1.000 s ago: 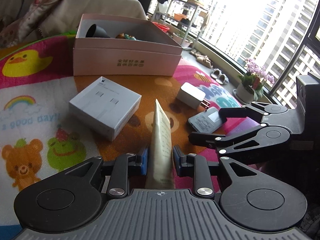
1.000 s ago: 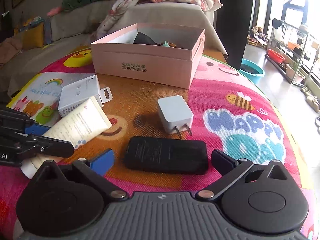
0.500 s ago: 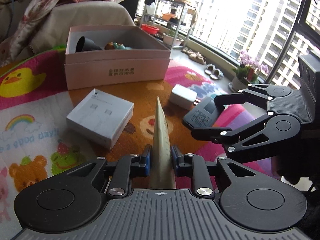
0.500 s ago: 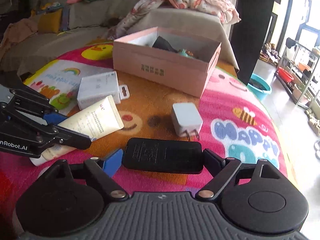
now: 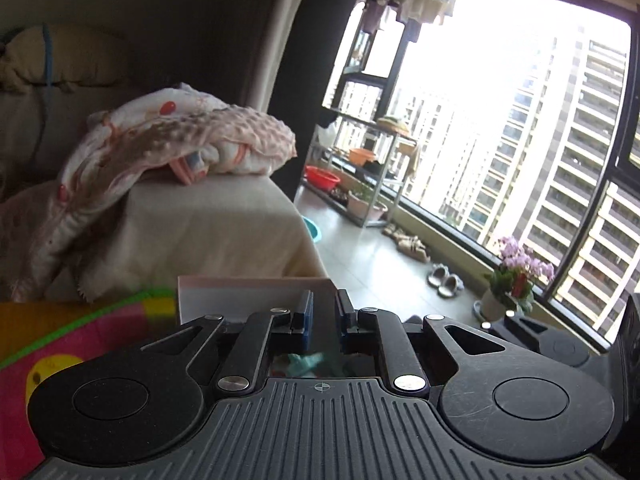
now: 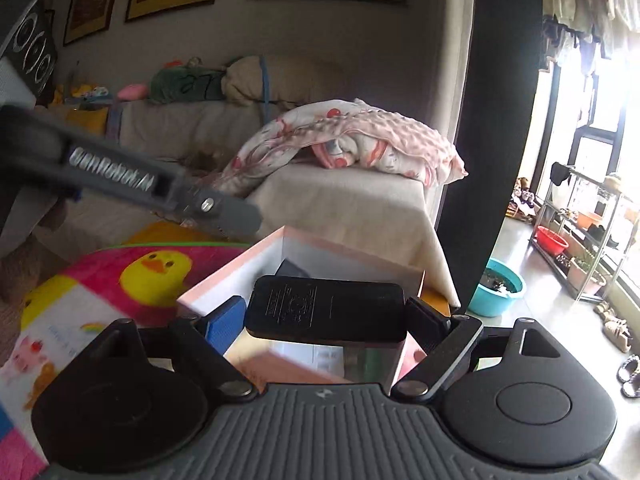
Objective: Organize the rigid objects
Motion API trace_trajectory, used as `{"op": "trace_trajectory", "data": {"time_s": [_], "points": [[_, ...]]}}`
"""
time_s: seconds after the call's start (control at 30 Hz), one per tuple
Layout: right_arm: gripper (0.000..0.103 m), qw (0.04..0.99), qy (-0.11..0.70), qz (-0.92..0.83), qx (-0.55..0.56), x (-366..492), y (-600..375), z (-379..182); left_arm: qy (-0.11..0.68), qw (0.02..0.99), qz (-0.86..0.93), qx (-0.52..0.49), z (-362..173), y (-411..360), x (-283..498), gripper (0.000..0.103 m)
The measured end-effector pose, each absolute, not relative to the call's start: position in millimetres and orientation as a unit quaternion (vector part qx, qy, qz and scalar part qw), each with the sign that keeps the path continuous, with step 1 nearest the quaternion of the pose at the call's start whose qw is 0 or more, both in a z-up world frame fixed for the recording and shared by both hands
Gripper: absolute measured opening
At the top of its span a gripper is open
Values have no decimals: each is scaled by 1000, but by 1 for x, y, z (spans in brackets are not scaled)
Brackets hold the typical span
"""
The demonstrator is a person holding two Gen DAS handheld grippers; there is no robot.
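My right gripper (image 6: 325, 320) is shut on a flat black power bank (image 6: 326, 308), gripped by its two short ends and held level over the open pink box (image 6: 224, 276). A dark object lies inside that box. In the left wrist view my left gripper (image 5: 323, 320) hangs over the same box, whose white inner wall (image 5: 240, 300) shows ahead. Its jaws stand shut with only a narrow slit between them, and no cream tube shows there. Something teal (image 5: 306, 360) lies in the box below. The left gripper (image 6: 240, 216) appears blurred at upper left in the right wrist view.
The box sits on a colourful play mat with a yellow duck (image 6: 154, 268). Behind it is a covered sofa with a crumpled blanket (image 6: 352, 136). To the right are bare floor, a teal basin (image 6: 498, 288), a metal shelf (image 5: 368, 168), slippers and a flower pot (image 5: 516, 276) by the window.
Both grippers rose from the mat and moved over the pink box. The right one shut on the power bank and lifted it. The cream tube has vanished from between the left jaws.
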State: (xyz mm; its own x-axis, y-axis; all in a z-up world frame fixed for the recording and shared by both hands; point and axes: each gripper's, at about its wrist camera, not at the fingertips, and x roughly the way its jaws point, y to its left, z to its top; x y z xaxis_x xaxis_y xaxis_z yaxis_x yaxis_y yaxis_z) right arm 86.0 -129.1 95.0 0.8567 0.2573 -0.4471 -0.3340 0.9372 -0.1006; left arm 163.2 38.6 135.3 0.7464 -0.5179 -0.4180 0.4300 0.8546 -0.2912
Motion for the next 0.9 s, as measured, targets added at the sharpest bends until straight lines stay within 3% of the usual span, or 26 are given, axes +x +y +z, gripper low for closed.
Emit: {"op": "trace_trajectory", "data": {"time_s": [0.23, 0.4, 0.67, 0.77, 0.83, 0.9], "points": [[86, 960, 234, 132, -83, 108, -132, 86, 292, 914, -249, -130, 101, 59, 155, 14], [86, 957, 254, 114, -75, 84, -159, 77, 366, 881, -268, -132, 58, 52, 123, 15], [86, 941, 317, 98, -71, 16, -190, 39, 404, 873, -244, -118, 20, 14, 118, 17], [86, 932, 338, 103, -78, -1, -190, 24, 420, 866, -248, -113, 11, -2, 121, 23], [87, 929, 347, 103, -80, -7, -191, 16, 418, 869, -242, -109, 8, -11, 122, 40], [87, 925, 357, 101, -81, -9, -191, 10, 425, 870, -231, -100, 6, -20, 125, 43]]}}
